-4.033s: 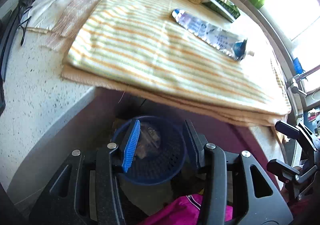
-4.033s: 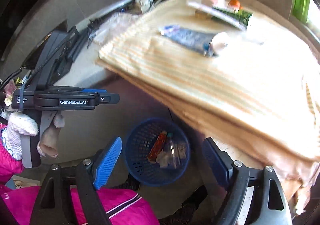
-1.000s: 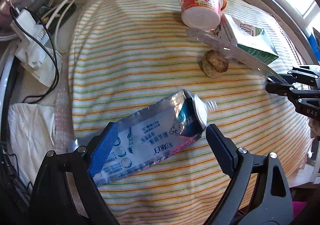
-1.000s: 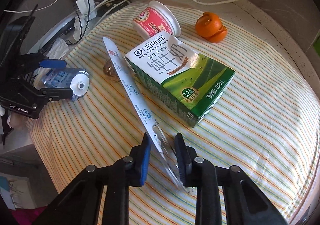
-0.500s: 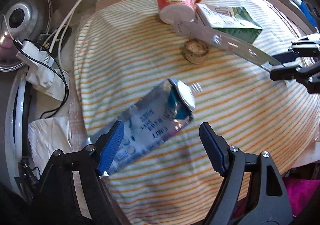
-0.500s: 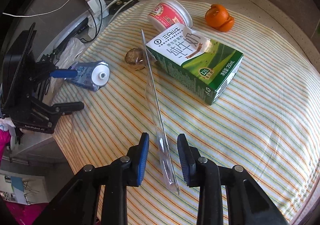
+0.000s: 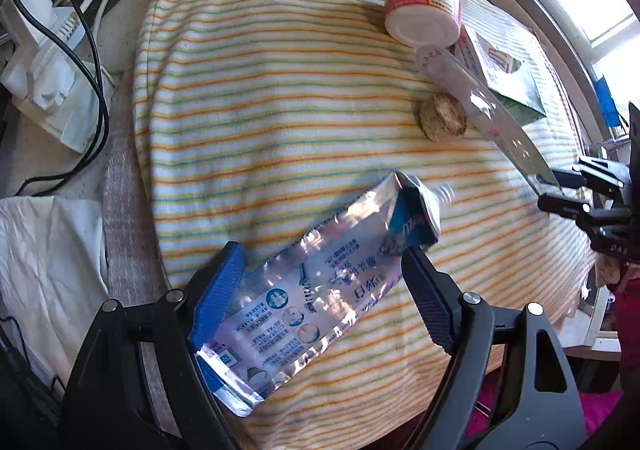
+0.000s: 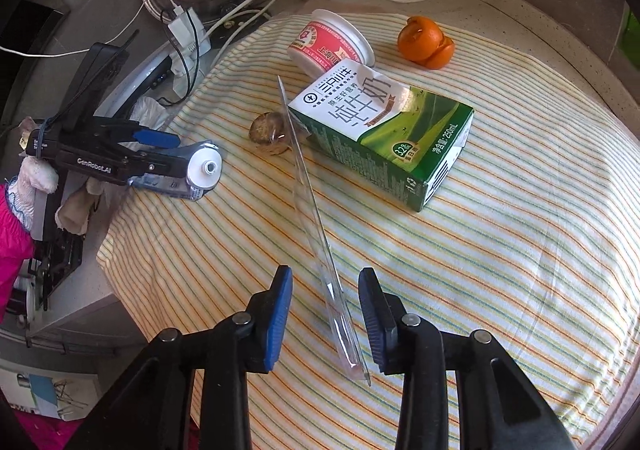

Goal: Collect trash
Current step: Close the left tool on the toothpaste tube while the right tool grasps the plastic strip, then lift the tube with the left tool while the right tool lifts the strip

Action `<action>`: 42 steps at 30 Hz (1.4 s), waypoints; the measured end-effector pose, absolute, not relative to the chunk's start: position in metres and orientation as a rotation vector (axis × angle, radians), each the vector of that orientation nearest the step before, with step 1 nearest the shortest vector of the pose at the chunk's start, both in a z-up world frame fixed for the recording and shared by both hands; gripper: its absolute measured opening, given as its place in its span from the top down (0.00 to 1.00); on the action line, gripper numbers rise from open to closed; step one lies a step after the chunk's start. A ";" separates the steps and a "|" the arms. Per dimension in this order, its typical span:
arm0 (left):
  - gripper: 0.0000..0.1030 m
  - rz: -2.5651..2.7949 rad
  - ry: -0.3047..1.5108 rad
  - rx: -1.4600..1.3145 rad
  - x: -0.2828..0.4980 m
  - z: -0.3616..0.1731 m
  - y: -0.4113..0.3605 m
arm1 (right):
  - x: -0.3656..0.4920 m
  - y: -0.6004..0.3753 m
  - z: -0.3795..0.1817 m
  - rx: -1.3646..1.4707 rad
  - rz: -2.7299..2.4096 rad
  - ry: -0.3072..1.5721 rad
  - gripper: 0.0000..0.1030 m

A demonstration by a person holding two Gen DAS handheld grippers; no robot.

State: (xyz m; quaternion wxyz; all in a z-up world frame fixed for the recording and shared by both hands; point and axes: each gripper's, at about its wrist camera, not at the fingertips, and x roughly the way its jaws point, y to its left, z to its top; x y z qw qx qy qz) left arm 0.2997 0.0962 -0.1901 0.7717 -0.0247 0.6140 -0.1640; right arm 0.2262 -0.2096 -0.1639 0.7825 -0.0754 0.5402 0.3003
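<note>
My left gripper (image 7: 320, 290) is around the toothpaste tube (image 7: 316, 286), grip unclear; my right gripper (image 8: 325, 310) sits part-open straddling the clear plastic strip (image 8: 320, 234).

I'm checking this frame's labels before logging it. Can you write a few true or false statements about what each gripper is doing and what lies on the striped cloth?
1. The left gripper has its fingers on either side of the toothpaste tube. True.
2. The right gripper is clamped shut on the clear plastic strip. False: its jaws are apart, with the strip between them.
3. The milk carton lies on its side on the striped cloth. True.
4. The yogurt cup stands upright beside the orange peel. False: the cup is tipped on its side.
5. The toothpaste tube has a cap. False: its nozzle is bare.
</note>
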 end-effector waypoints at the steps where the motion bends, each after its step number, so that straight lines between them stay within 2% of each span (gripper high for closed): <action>1: 0.20 -0.349 1.331 -0.036 0.293 -0.190 0.094 | 0.227 -0.211 -0.165 -0.164 0.648 1.169 0.66; 6: 0.20 -0.334 1.325 0.043 0.264 -0.189 0.067 | 0.230 -0.205 -0.167 -0.194 0.660 1.173 0.65; 8: 0.20 -0.298 1.320 0.106 0.259 -0.191 0.053 | 0.232 -0.201 -0.168 -0.211 0.656 1.174 0.63; 10: 0.20 -0.245 1.301 0.210 0.255 -0.195 0.032 | 0.236 -0.196 -0.168 -0.219 0.652 1.175 0.56; 12: 0.20 -0.216 1.286 0.267 0.256 -0.198 0.019 | 0.240 -0.191 -0.169 -0.224 0.651 1.175 0.55; 14: 0.32 -0.226 1.284 0.239 0.257 -0.196 0.013 | 0.242 -0.188 -0.169 -0.227 0.650 1.174 0.55; 18: 0.33 -0.212 1.269 0.212 0.253 -0.197 0.010 | 0.247 -0.180 -0.172 -0.223 0.646 1.174 0.55; 20: 0.34 -0.208 1.264 0.174 0.245 -0.197 0.014 | 0.247 -0.175 -0.174 -0.228 0.643 1.176 0.57; 22: 0.35 -0.197 1.256 0.123 0.234 -0.195 0.026 | 0.247 -0.171 -0.176 -0.229 0.639 1.180 0.74; 25: 0.36 -0.180 1.239 0.045 0.221 -0.193 0.034 | 0.242 -0.171 -0.174 -0.216 0.656 1.173 0.88; 36: 0.37 -0.005 1.162 -0.260 0.146 -0.187 0.049 | 0.212 -0.207 -0.158 -0.183 0.745 1.133 0.92; 42: 0.37 0.090 1.113 -0.359 0.099 -0.176 0.020 | 0.198 -0.233 -0.152 -0.157 0.823 1.133 0.93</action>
